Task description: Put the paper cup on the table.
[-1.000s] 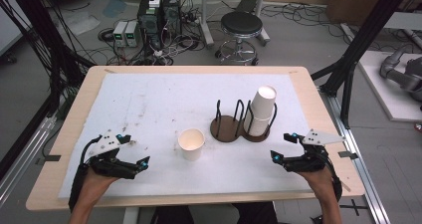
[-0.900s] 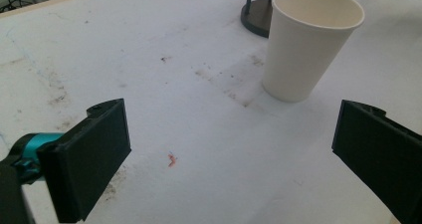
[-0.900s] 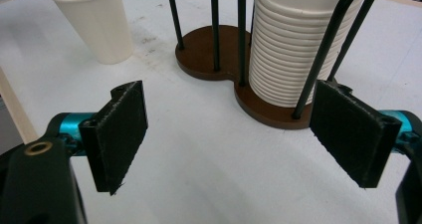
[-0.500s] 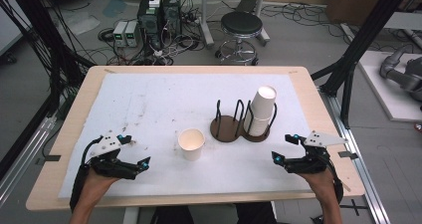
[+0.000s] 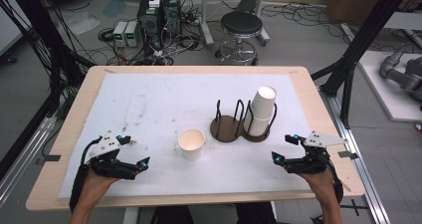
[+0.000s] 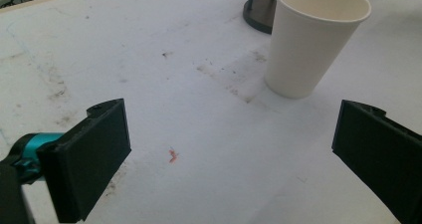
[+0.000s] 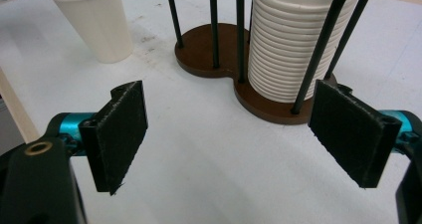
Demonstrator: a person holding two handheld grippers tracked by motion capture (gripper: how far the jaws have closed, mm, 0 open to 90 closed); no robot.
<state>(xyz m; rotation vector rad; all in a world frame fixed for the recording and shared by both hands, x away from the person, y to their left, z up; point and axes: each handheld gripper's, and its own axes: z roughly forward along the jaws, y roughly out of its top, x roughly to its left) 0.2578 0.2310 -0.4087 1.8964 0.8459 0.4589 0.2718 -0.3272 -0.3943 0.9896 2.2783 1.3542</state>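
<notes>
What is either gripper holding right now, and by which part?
Nothing. The left gripper and the right gripper both rest open on the table, nothing between their jaws. The single cup stands free, apart from both.

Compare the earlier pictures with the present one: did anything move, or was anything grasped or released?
Nothing visibly changed. Both hand-held grippers, left and right, rest open and empty on the table, the single cup stands apart, and the cup stack sits in its holder.
</notes>
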